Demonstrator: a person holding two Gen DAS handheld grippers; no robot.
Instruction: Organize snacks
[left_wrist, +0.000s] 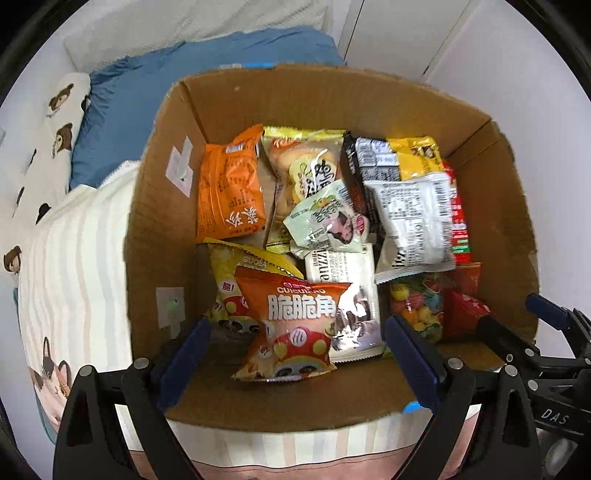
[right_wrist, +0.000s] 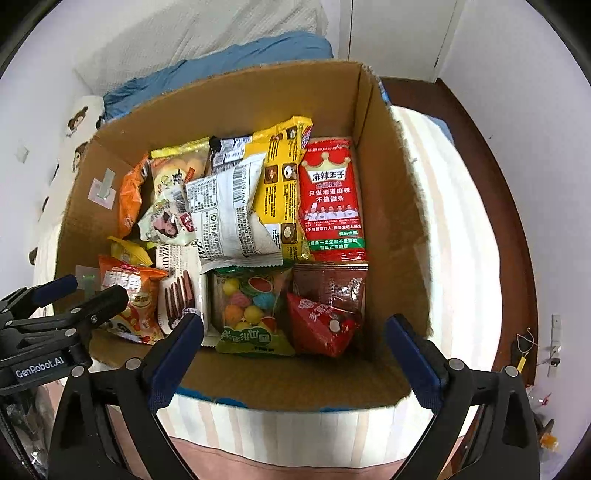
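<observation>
Left gripper (left_wrist: 297, 341): jaws wide apart, nothing clamped, over the box's 6 o'clock edge.
Right gripper (right_wrist: 295, 343): spread wide, empty.
Snacks: crinkly foil and plastic packets, all inside the box.
Box (left_wrist: 332, 107): brown corrugated cardboard, open top, on a striped bedspread (left_wrist: 74, 258).
Contents: orange chip bag (left_wrist: 291, 325) at 6 o'clock; red packet (right_wrist: 332, 195) at 2 o'clock; candy bag (right_wrist: 251, 306).
</observation>
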